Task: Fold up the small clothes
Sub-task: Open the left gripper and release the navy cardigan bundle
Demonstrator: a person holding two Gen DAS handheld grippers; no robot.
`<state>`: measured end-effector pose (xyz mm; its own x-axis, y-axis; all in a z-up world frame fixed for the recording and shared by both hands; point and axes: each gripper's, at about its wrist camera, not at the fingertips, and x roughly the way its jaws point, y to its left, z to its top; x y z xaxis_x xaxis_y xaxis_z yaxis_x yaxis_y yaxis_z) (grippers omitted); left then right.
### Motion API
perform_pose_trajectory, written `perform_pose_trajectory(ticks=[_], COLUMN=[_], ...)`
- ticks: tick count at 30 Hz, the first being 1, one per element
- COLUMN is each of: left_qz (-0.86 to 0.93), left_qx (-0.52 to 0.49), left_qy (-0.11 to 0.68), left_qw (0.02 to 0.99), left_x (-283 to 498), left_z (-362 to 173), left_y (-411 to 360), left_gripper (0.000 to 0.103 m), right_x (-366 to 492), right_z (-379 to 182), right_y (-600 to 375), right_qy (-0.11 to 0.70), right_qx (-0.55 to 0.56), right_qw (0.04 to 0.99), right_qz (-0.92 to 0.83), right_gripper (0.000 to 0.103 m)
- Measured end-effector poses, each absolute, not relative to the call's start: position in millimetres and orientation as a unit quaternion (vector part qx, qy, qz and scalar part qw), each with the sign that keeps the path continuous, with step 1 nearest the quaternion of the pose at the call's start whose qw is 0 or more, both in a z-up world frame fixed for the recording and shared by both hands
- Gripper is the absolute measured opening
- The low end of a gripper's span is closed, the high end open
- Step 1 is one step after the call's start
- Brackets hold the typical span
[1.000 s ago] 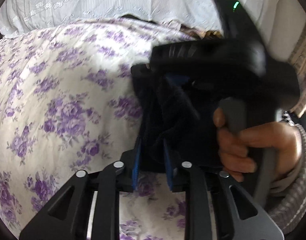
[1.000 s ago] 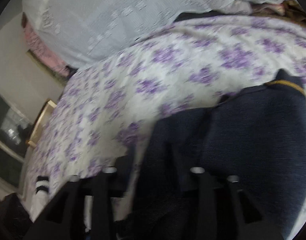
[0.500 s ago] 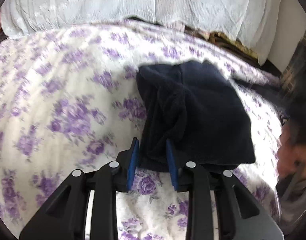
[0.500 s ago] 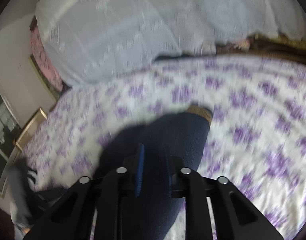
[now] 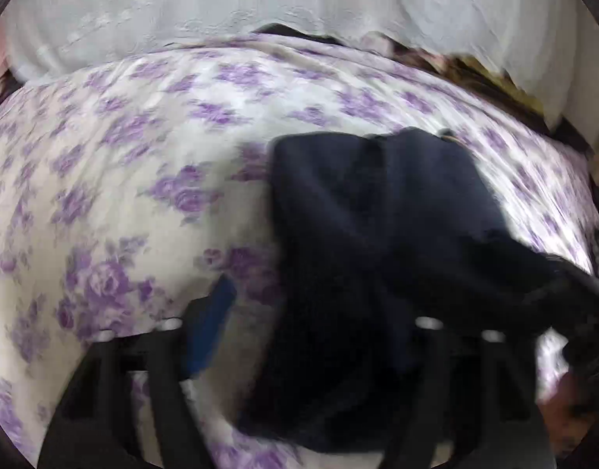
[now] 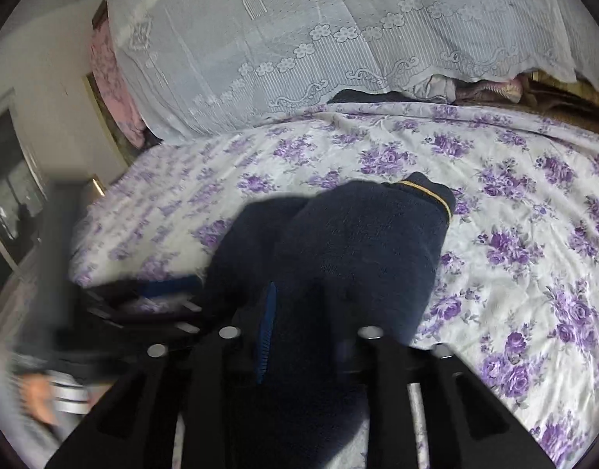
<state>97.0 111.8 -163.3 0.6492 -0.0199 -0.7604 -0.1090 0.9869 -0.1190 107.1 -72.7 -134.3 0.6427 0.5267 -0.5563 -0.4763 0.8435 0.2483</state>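
Found the navy garment point(image 5: 377, 234) lying on the flowered bed sheet point(image 6: 514, 203), already doubled over into a thick bundle, with its yellow-trimmed edge point(image 6: 428, 195) at the far end of the garment. Judged the folding as about half done: layers stacked, but lumpy and uneven on the garment's left side, so probably one more fold and some smoothing left.

Noted the right tongs point(image 6: 303, 312) at the near end of the garment, jaws closing, with the cloth between the pads and pressed by them. Noted the left tongs point(image 5: 315, 312) at the near left corner of the garment, jaws opening wide; cloth lay between them and over the right finger, but was not pinched.

Saw, beyond the garment, a white lace cover point(image 6: 299, 39) draped over piled bedding, and something pink point(image 6: 112, 78) far to the garment's left. Saw nothing else on the sheet near the garment to block a fold. Could not read fine creases on the left-wrist view because of blur.
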Motion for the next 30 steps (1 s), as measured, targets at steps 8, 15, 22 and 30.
perform_pose_trajectory(ticks=[8, 15, 22, 30], left_qz=[0.031, 0.030, 0.031, 0.029], left_qx=[-0.050, -0.047, -0.044, -0.043], left_qy=[0.407, 0.403, 0.403, 0.401], left_qw=[0.912, 0.914, 0.914, 0.915], left_x=[94.5, 97.4, 96.6, 93.3], left_z=[-159.5, -161.0, -160.6, -159.5], left_y=[105.6, 107.2, 107.1, 107.2], left_gripper=[0.087, 0.088, 0.088, 0.088], right_x=[180.5, 185.9, 138.0, 62.1], right_z=[-146.9, -165.4, -144.6, -145.1], right_y=[-62.8, -79.2, -76.6, -82.5], right_qy=[0.366, 0.358, 0.290, 0.271], right_qx=[0.058, 0.106, 0.044, -0.014], right_qw=[0.896, 0.889, 0.928, 0.935], right_qz=[0.243, 0.265, 0.230, 0.228], right_gripper=[0.016, 0.011, 0.021, 0.022])
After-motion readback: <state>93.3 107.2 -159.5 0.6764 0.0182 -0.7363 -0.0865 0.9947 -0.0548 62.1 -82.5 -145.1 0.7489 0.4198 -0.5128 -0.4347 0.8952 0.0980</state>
